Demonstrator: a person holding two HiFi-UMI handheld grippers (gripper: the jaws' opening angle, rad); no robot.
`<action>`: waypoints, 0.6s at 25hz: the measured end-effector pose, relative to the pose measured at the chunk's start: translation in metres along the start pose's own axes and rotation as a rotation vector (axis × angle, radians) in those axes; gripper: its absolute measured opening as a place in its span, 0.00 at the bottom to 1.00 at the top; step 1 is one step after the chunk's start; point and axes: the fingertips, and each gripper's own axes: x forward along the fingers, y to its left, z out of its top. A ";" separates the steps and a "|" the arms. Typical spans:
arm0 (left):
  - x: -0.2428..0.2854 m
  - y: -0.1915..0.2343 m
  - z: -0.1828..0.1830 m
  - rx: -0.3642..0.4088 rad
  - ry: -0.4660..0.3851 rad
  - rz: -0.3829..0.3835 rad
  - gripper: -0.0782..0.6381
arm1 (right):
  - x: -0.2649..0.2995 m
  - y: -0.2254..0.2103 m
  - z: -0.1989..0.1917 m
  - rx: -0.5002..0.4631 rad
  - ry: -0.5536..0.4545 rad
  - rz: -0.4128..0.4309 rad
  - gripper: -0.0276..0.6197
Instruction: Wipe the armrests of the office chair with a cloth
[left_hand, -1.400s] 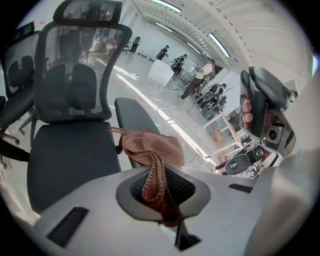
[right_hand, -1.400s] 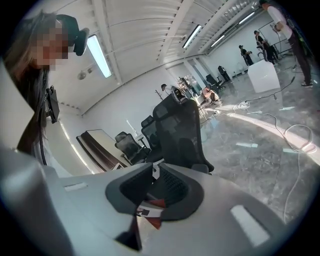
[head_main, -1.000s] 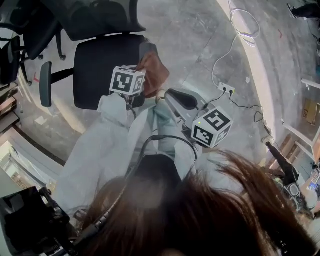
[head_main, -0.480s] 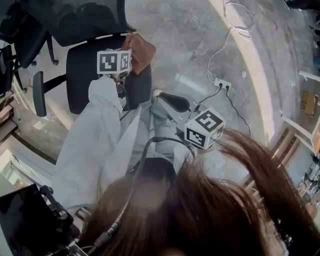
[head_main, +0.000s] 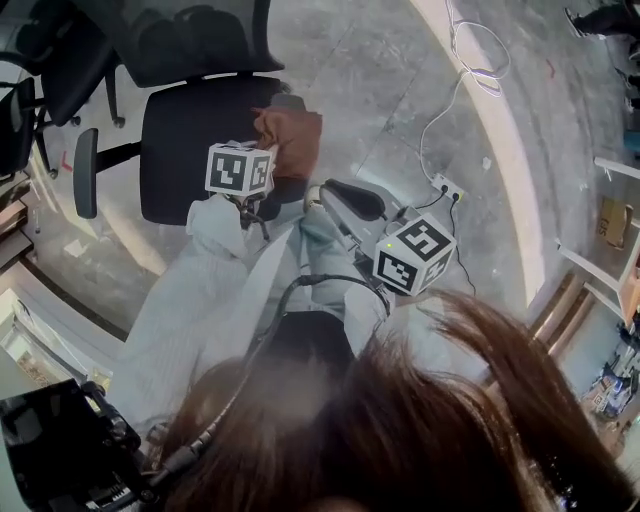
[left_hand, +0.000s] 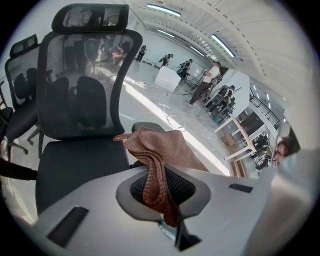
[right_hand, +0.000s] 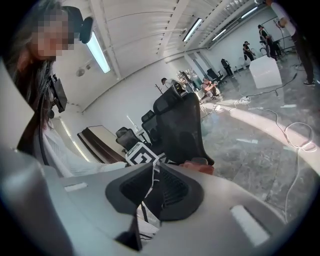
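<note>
The black office chair (head_main: 195, 150) stands ahead of me, its left armrest (head_main: 88, 172) bare. A brown cloth (head_main: 292, 135) lies over the chair's right armrest (head_main: 290, 100), of which only the far grey end shows. My left gripper (head_main: 268, 152) is shut on the cloth. In the left gripper view the cloth (left_hand: 159, 165) runs out of the jaws of the left gripper (left_hand: 161, 192) and drapes over the grey armrest pad (left_hand: 148, 127), beside the mesh backrest (left_hand: 85, 95). My right gripper (head_main: 320, 190) hovers just right of the cloth, shut (right_hand: 152, 185) and holding nothing.
More black chairs (head_main: 50, 70) crowd the upper left, beside a wooden desk edge (head_main: 15, 215). A power strip (head_main: 446, 184) with white cables (head_main: 470, 60) lies on the grey floor to the right. Black gear (head_main: 60, 440) sits at the lower left. People (left_hand: 202, 82) stand far off.
The left gripper slid the cloth along the right armrest toward the backrest, then drew it back toward me to about where it began. The right gripper has stayed put.
</note>
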 end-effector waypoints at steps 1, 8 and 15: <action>-0.003 -0.006 -0.007 0.008 0.003 -0.005 0.14 | -0.001 -0.001 0.002 -0.002 0.001 0.001 0.11; -0.020 -0.043 -0.062 0.020 0.074 -0.054 0.14 | -0.005 -0.008 0.010 0.002 -0.001 0.030 0.11; -0.037 -0.043 -0.082 0.111 0.092 -0.064 0.14 | 0.002 0.013 0.004 -0.013 0.008 0.037 0.11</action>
